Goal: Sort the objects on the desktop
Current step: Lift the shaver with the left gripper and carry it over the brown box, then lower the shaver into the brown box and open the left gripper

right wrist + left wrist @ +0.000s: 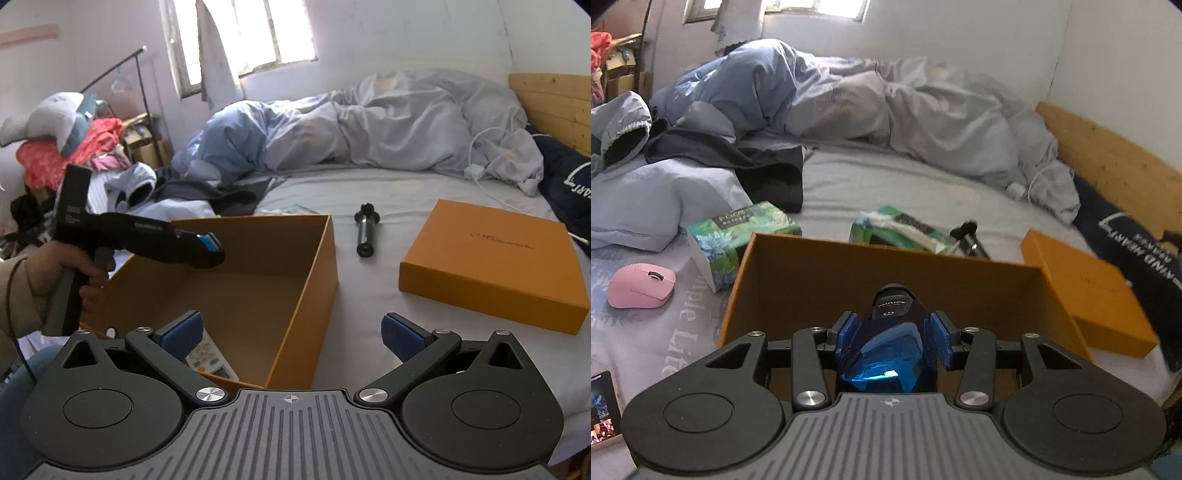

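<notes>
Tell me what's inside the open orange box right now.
A white remote control lies in the open orange box, partly behind the right gripper. The near corner is covered; the rest looks bare.

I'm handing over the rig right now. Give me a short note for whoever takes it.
Left gripper: shut on a dark blue shaver, held over the open orange box.
Right gripper: open, empty, at the box's near corner.
Done: a white remote lies in the box.
Left: drop the shaver in; the pink mouse, black tube and two tissue packs are on the bed. The lid lies to the right.
</notes>
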A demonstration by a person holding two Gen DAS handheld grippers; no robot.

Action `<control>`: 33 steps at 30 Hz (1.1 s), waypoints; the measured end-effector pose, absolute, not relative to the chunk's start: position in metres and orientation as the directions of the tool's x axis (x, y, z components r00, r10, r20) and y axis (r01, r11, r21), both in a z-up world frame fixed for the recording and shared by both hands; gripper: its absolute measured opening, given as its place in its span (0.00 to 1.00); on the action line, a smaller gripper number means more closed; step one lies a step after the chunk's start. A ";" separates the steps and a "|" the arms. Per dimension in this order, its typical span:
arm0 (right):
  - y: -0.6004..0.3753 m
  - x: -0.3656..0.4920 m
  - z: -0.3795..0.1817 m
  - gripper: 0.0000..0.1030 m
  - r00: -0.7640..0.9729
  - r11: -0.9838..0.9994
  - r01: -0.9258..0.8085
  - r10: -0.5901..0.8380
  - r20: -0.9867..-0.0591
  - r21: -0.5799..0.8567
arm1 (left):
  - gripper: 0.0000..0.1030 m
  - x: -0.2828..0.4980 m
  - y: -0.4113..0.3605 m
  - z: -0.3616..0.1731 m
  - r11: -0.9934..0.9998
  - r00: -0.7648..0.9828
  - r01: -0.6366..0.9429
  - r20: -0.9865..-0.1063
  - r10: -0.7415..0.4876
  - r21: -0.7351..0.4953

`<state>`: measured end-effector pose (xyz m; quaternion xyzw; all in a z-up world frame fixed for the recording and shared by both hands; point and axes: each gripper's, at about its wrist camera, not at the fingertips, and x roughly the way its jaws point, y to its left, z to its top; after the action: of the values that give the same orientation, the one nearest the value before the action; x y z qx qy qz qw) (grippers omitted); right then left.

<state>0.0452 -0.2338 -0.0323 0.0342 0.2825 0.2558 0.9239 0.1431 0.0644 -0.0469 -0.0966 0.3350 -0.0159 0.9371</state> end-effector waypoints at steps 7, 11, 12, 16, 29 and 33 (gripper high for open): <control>-0.233 0.046 -0.033 1.00 0.706 0.866 -0.455 0.492 -0.510 0.207 | 0.45 0.149 0.065 -0.056 0.987 0.734 -0.078 -0.678 -0.039 -0.141; -0.233 0.046 -0.034 1.00 0.705 0.867 -0.457 0.490 -0.512 0.201 | 0.45 0.154 0.070 -0.062 0.986 0.704 -0.116 -0.710 -0.002 -0.117; -0.233 0.045 -0.034 1.00 0.705 0.867 -0.457 0.490 -0.513 0.199 | 0.45 0.155 0.071 -0.064 0.986 0.696 -0.124 -0.718 0.007 -0.110; -0.232 0.045 -0.034 1.00 0.706 0.868 -0.456 0.486 -0.515 0.194 | 0.45 0.156 0.071 -0.069 0.989 0.677 -0.134 -0.735 0.041 -0.069; -0.232 0.046 -0.035 1.00 0.706 0.871 -0.451 0.482 -0.519 0.195 | 0.45 0.159 0.064 -0.078 0.993 0.593 -0.118 -0.804 0.054 -0.020; -0.232 0.044 -0.034 1.00 0.707 0.871 -0.452 0.482 -0.518 0.194 | 0.45 0.159 0.062 -0.082 0.995 0.556 -0.100 -0.829 0.061 0.006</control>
<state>0.0440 -0.2318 -0.0343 0.0264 0.2876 0.2528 0.9234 0.1587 0.0618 -0.0817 -0.0210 0.4688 0.0455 0.8819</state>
